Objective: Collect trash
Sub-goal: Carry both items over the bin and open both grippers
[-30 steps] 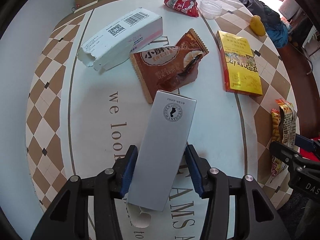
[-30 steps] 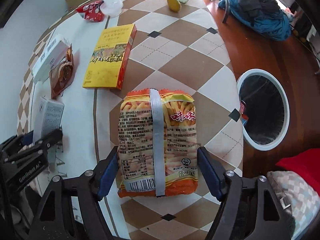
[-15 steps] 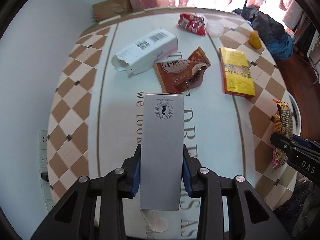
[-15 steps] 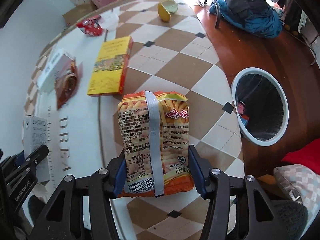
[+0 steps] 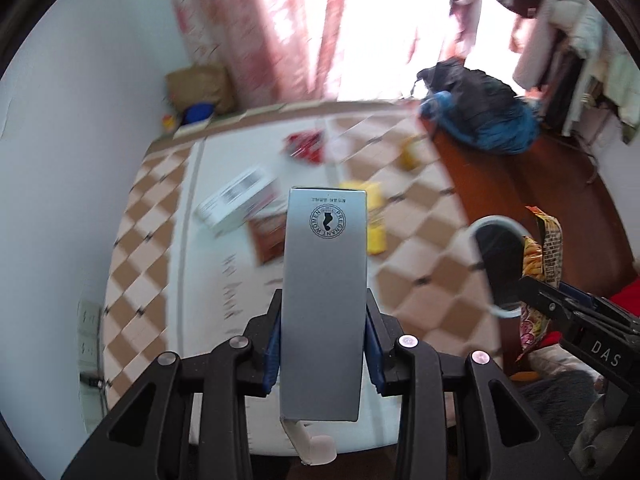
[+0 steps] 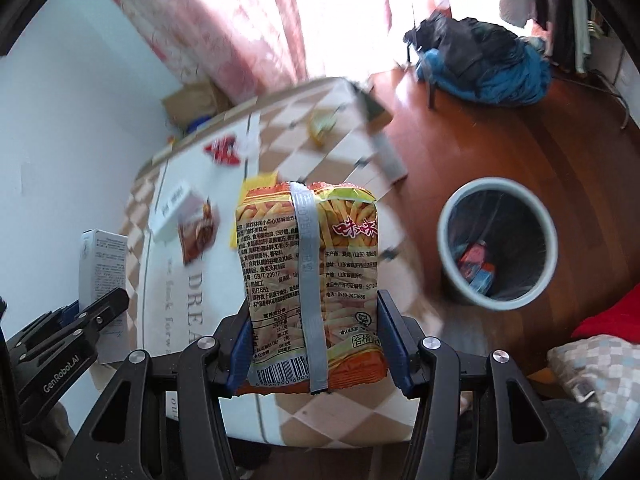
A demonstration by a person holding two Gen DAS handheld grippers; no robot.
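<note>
My left gripper (image 5: 323,344) is shut on a tall silver box (image 5: 325,280) and holds it upright, well above the table. The box also shows in the right wrist view (image 6: 102,256). My right gripper (image 6: 316,344) is shut on an orange snack bag (image 6: 308,272) with a grey strip down its middle, lifted off the table. The bag also shows in the left wrist view (image 5: 540,256). A grey trash bin (image 6: 496,240) with a dark liner stands on the wooden floor to the right of the table; some trash lies inside it.
On the checkered table (image 5: 152,240) lie a white carton (image 5: 236,196), a brown wrapper (image 6: 198,232), a yellow box (image 5: 374,220), a red wrapper (image 5: 304,146) and a yellow fruit (image 6: 322,126). A blue and black bundle (image 6: 484,64) lies on the floor.
Both grippers have risen and tilted up from the table with their loads. The jaws closed tight on the silver box and the snack bag. The bin now shows whole.
</note>
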